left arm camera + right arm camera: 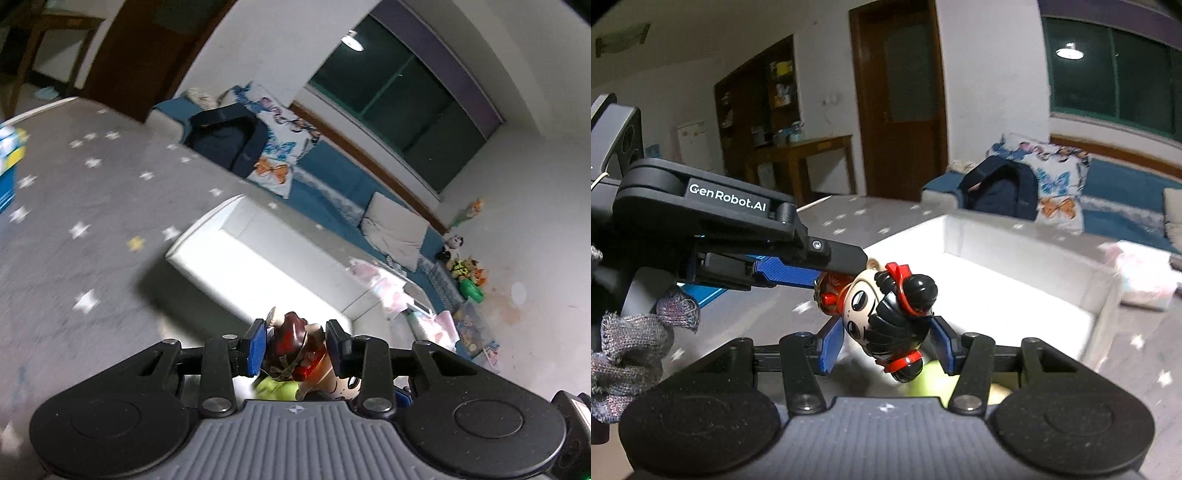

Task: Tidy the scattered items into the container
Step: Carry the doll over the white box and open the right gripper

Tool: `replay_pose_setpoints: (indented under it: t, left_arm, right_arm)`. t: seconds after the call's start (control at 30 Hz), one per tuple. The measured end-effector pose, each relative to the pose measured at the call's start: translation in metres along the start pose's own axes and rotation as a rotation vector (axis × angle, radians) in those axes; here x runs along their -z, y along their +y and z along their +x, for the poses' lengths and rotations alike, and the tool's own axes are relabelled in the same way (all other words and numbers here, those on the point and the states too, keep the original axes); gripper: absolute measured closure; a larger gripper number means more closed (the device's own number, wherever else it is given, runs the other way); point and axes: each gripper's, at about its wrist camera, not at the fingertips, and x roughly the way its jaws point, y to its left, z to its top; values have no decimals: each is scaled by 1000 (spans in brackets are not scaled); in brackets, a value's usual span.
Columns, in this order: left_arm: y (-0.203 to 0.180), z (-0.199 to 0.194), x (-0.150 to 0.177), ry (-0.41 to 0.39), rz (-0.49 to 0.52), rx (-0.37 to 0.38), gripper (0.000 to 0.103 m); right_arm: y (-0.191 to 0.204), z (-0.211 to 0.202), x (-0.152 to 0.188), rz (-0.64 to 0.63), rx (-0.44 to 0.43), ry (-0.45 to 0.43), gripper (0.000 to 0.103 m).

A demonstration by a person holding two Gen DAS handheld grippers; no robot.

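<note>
"GenRobot.AI" on left tool [846, 264] gripping doll [886, 310]

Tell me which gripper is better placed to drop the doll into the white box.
Left: the left gripper clamps the doll, white box just ahead; the right gripper's grip on its head is unclear.

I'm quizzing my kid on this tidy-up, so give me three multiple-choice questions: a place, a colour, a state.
1. The white box sits on: A a star-patterned carpet; B a wooden table; C the sofa.
2. The doll has hair bands that are: A blue; B red; C yellow.
3. The left gripper is: A open and empty; B shut on the doll; C out of view.
Answers: 1 A, stars surround it; 2 B, red rings circle the black buns; 3 B, it clamps the doll's body.
</note>
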Motion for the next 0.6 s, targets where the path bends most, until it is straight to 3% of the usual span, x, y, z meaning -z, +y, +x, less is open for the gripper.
replay_pose_setpoints:
  t: [0.23, 0.6]
  left_arm:
    - [-20, 57, -27, 33, 40, 33, 66]
    - [-9, 150, -39, 158, 28, -32, 66]
  right_arm:
    - [-51, 22, -29, 43, 54, 26, 51]
    - [-108, 89, -27, 128, 61, 185, 52]
